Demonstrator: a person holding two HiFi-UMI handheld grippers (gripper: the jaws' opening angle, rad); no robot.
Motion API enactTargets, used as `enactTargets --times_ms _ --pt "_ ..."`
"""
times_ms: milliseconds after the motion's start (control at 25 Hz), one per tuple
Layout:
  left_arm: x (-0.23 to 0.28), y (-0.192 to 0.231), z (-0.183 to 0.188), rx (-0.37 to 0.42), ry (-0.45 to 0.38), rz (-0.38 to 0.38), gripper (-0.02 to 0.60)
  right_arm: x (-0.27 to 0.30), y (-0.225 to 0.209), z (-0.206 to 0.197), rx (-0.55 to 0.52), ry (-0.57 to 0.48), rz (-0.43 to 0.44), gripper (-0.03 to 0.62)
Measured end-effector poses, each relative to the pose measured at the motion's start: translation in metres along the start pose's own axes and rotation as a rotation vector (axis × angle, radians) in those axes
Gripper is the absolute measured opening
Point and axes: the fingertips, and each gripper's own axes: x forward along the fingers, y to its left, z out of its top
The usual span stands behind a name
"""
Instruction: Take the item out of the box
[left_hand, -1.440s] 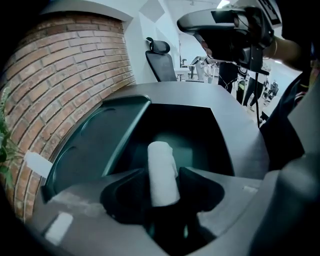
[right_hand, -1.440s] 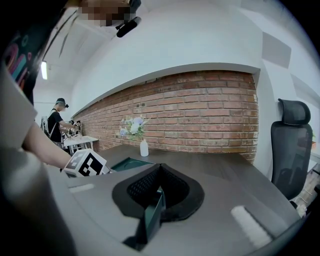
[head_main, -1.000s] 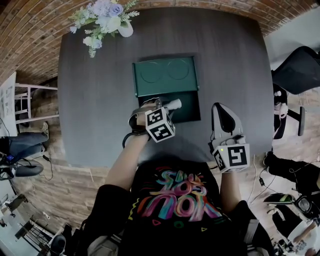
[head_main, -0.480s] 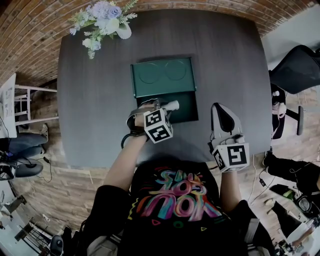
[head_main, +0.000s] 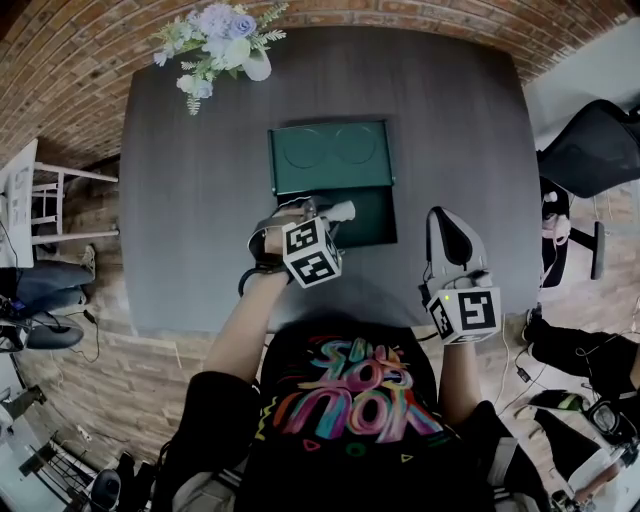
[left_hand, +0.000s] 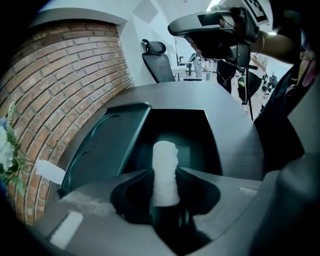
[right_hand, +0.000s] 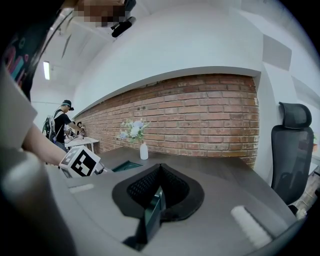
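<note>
Since your left gripper (head_main: 320, 213) has just closed on the white roll (left_hand: 165, 170), it can leave the box (head_main: 372, 216).
Right gripper (head_main: 446, 222): shut, empty, held clear.

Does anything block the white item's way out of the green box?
Nothing visible does. The left tongs, jaws just closed further, grip the white item over the open green box; its lid lies flat behind.

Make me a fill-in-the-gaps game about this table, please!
1. The left gripper holds a ____ roll.
2. The open box is dark ____.
3. The flowers stand in a white ____.
Missing words: white, green, vase.
The left gripper's jaws have just been closing on the roll.
</note>
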Motion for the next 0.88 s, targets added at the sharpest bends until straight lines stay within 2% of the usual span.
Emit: enactTargets --times_ms 400,640,880 --pt "-0.030 0.002 0.003 -0.040 -0.057 0.041 0.137 -0.004 0.010 0.005 -0.022 -0.002 0.027 0.002" --pt "-0.060 0.014 0.006 -0.120 -0.138 0.093 0.137 -0.005 0.016 0.006 -0.031 0.001 0.041 0.002" --pt "-0.094 0.033 0.009 -0.207 -0.228 0.177 0.137 -0.001 0.021 0.012 -0.041 -0.010 0.058 0.002"
